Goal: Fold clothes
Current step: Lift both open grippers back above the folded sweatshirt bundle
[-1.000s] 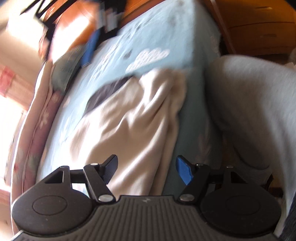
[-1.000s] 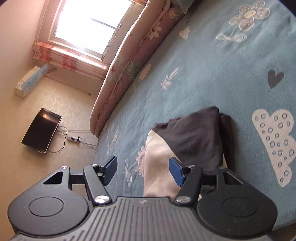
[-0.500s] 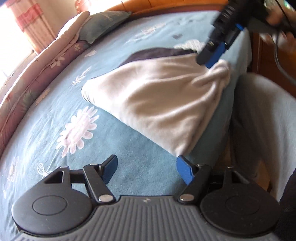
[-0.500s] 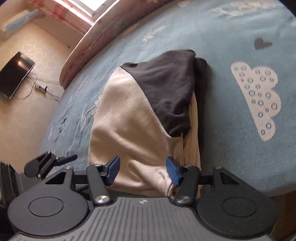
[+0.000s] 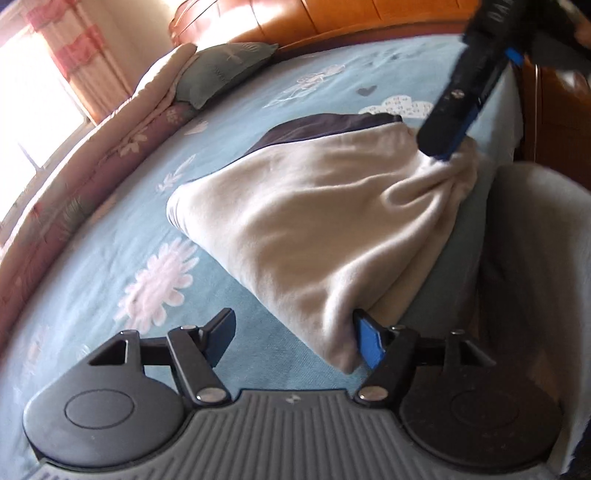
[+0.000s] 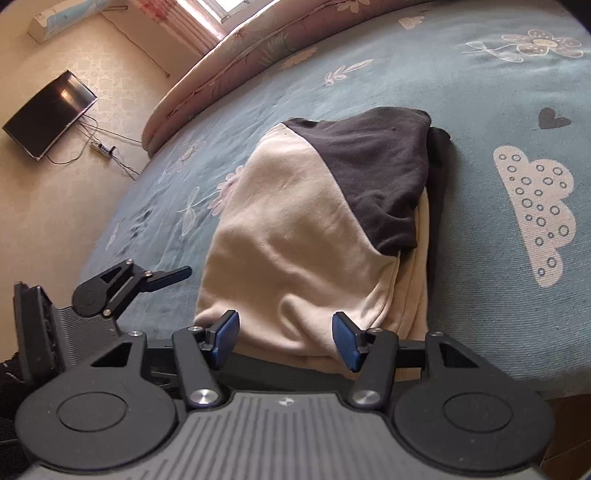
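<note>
Closest to me, my left gripper (image 5: 295, 338) sits low at the near edge of the bed with its jaws spread wide — the blue right finger just touches the hanging corner of the cream-and-black garment (image 5: 314, 221), the other finger is clear over the blue bedspread (image 5: 110, 240). My right gripper (image 6: 284, 338) is also wide apart, its fingers straddling the bunched near hem of the same garment without closing on it. The garment lies folded on the bedspread near the bed's edge, cream cloth toward me, the black part (image 6: 380, 173) beyond it. In the right view the left gripper shows beside the garment's left corner. Farther off a pink floral quilt (image 6: 258, 48) runs along the far side, then a pillow (image 5: 221, 70) — and the wooden headboard (image 5: 332, 18).
</note>
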Motion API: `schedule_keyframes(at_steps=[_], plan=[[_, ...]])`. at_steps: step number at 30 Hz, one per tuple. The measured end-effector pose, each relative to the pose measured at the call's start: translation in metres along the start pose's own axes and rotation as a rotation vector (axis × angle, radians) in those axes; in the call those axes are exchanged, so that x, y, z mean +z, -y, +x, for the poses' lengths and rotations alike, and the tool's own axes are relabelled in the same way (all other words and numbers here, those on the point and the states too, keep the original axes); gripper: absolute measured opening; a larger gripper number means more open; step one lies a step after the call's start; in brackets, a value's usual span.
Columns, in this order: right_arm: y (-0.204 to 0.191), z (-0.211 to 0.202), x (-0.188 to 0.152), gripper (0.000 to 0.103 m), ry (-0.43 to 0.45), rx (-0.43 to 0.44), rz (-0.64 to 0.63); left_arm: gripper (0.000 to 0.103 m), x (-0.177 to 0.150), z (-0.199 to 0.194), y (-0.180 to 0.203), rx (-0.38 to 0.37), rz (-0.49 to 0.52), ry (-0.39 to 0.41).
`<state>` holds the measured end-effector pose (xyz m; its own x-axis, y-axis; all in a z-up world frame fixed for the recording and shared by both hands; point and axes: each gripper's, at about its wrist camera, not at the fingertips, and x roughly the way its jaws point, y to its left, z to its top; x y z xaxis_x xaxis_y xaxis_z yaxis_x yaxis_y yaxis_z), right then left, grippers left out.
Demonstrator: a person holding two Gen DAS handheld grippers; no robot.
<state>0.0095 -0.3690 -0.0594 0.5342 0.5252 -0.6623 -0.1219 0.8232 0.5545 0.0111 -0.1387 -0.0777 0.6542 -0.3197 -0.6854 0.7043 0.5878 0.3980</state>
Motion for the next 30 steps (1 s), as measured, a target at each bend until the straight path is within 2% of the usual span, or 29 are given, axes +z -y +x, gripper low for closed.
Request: schedule_keyframes(at_steps=[3, 5, 6, 7, 11, 13, 20, 21, 22, 25, 30], plan=[[0.003, 0.001, -0.002, 0.065, 0.018, -0.049, 0.012, 0.072, -0.004, -0.003, -0.003, 0.020, -0.008, 0.022], [0.004, 0.001, -0.003, 0.064, 0.030, -0.081, 0.021, 0.072, -0.007, -0.002, -0.009, 0.059, -0.021, 0.018], [0.005, 0.001, -0.003, 0.059, 0.036, -0.097, 0.025, 0.072, -0.009, -0.001, -0.014, 0.049, -0.049, 0.008], [0.006, 0.002, -0.004, 0.048, 0.042, -0.113, 0.029, 0.072, -0.011, 0.000, -0.020, 0.039, -0.075, -0.001], [0.021, -0.031, -0.008, 0.050, 0.157, -0.107, 0.103, 0.072, -0.017, 0.001, -0.018, 0.024, -0.075, -0.006], [0.024, -0.037, -0.011, 0.049, 0.166, -0.081, 0.122, 0.072, -0.017, 0.003, -0.016, 0.019, -0.077, -0.010], [0.023, -0.012, -0.025, 0.047, 0.089, -0.043, 0.102, 0.072, -0.021, 0.004, -0.020, -0.002, -0.125, -0.015], [0.022, -0.007, -0.026, 0.034, 0.072, -0.066, 0.085, 0.072, -0.021, 0.003, -0.020, -0.003, -0.121, -0.017], [0.020, -0.003, -0.028, 0.014, 0.055, -0.090, 0.066, 0.072, -0.021, 0.003, -0.019, -0.005, -0.117, -0.019], [0.017, -0.008, -0.028, 0.009, 0.042, -0.127, 0.039, 0.072, -0.020, -0.001, -0.021, -0.022, -0.109, -0.027], [0.017, -0.022, -0.026, 0.009, -0.024, -0.184, -0.015, 0.072, -0.017, -0.015, -0.033, -0.104, -0.111, -0.038]])
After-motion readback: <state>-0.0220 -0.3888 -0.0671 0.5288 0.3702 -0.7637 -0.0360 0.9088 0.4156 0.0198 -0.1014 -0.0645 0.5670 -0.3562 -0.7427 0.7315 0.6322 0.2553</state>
